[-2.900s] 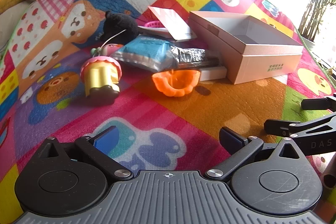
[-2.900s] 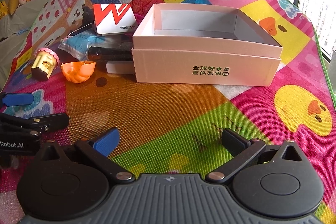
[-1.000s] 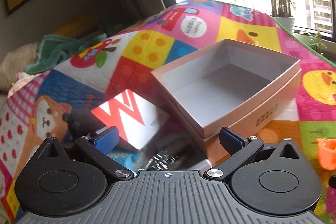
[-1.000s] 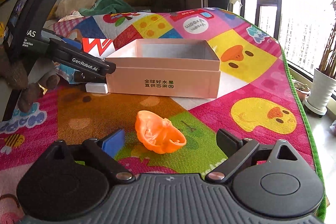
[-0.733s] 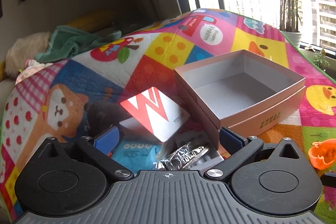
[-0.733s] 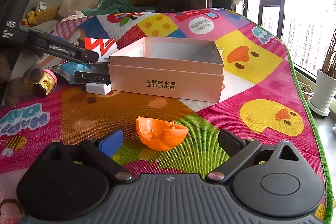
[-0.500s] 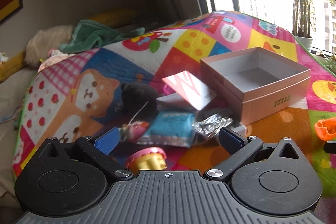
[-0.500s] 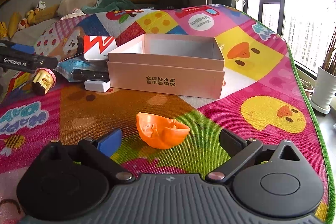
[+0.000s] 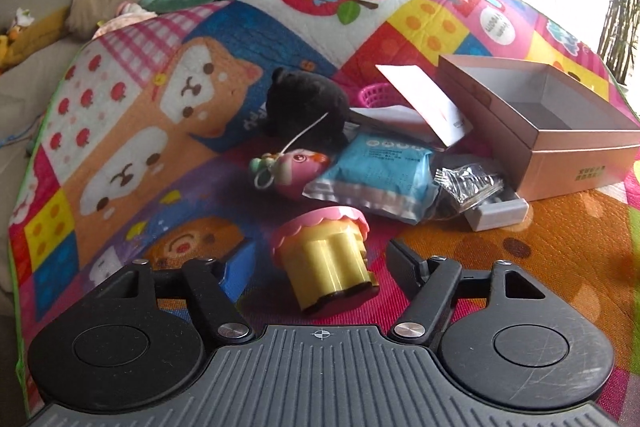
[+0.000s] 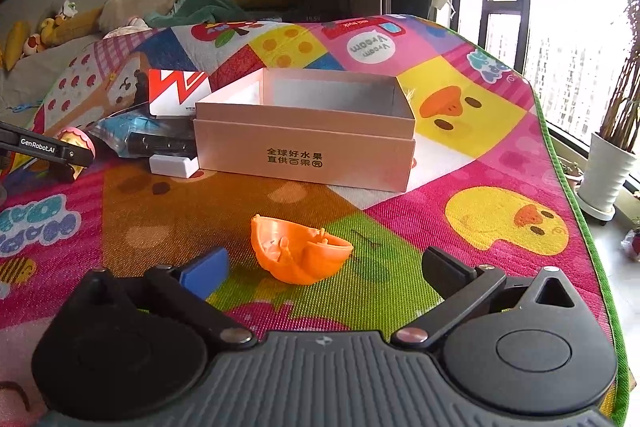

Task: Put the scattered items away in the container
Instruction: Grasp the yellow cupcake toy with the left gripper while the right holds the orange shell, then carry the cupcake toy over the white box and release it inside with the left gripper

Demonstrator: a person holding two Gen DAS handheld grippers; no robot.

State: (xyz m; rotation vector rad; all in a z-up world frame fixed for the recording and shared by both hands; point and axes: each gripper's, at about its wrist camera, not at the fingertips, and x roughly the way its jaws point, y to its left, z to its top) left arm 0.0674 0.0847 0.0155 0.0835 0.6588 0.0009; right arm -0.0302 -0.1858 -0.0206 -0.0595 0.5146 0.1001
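Note:
An empty pink cardboard box (image 10: 304, 155) stands on the colourful play mat; it also shows at the right in the left wrist view (image 9: 560, 131). My left gripper (image 9: 320, 259) is open, its fingers either side of a yellow cupcake toy with a pink top (image 9: 324, 259) lying tilted on the mat. My right gripper (image 10: 324, 263) is open around an orange shell-shaped toy (image 10: 300, 255), which rests on the mat between the fingers.
Left of the box lies a pile: a black plush (image 9: 304, 107), a pink fish toy (image 9: 292, 167), a blue packet (image 9: 380, 171), a silver wrapper (image 9: 468, 183), a white block (image 9: 496, 215), a red-and-white card (image 10: 178, 91). The mat's right edge (image 10: 576, 195) drops to the floor.
My left gripper swung away from the box and came down to the cupcake toy, which now sits between its fingers. My right gripper stayed open around the orange toy.

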